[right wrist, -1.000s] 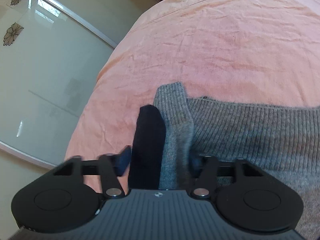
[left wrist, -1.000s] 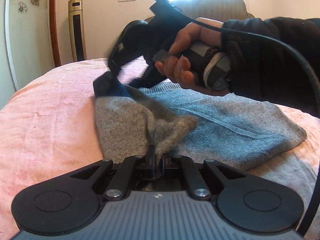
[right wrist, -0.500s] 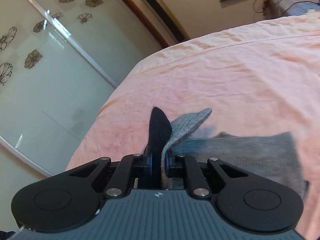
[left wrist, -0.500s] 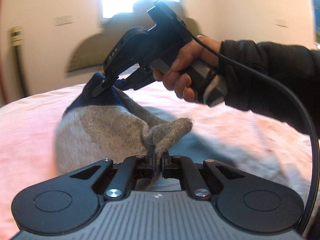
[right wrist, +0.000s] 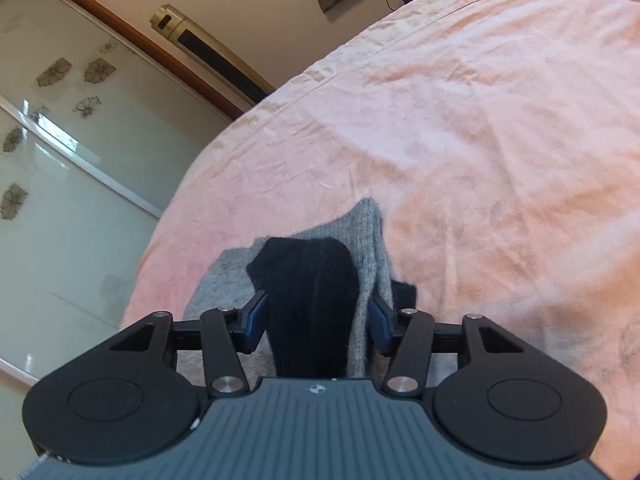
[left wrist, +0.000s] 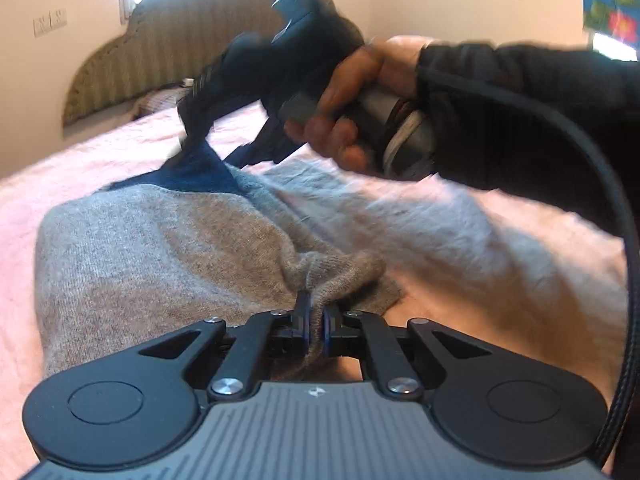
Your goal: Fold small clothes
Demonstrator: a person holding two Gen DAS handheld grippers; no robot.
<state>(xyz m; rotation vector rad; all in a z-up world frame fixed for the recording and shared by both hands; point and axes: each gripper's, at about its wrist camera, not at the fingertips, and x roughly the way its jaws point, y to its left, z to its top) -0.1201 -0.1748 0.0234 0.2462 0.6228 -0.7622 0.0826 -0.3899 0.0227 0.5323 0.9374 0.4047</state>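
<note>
1. Left wrist view: the left gripper [left wrist: 314,322] stays clenched on a bunched grey corner of the garment [left wrist: 160,256] at lower centre; half a second ago the cloth hung lifted, now it lies spread on the pink bedspread [left wrist: 500,240], so the fold seems to be landing; the right gripper [left wrist: 192,140], blurred at upper centre in the person's right hand [left wrist: 360,108], sits at the navy band of the garment, and whether it grips there I cannot tell from this view.

2. Right wrist view: the right gripper [right wrist: 318,322] has its jaws parted, where half a second ago they pinched the cloth; the navy and grey edge of the garment [right wrist: 312,280] lies loose between the blue pads [right wrist: 256,320], released; my judgement is that this end is set down and the left corner goes next.

3. Around: a striped headboard [left wrist: 160,52] at upper left, a gold tower fan [right wrist: 212,52] and a flowered glass door [right wrist: 60,140] at left, a cable [left wrist: 628,240] along the right edge; nothing blocks the garment on the bedspread [right wrist: 480,120].
</note>
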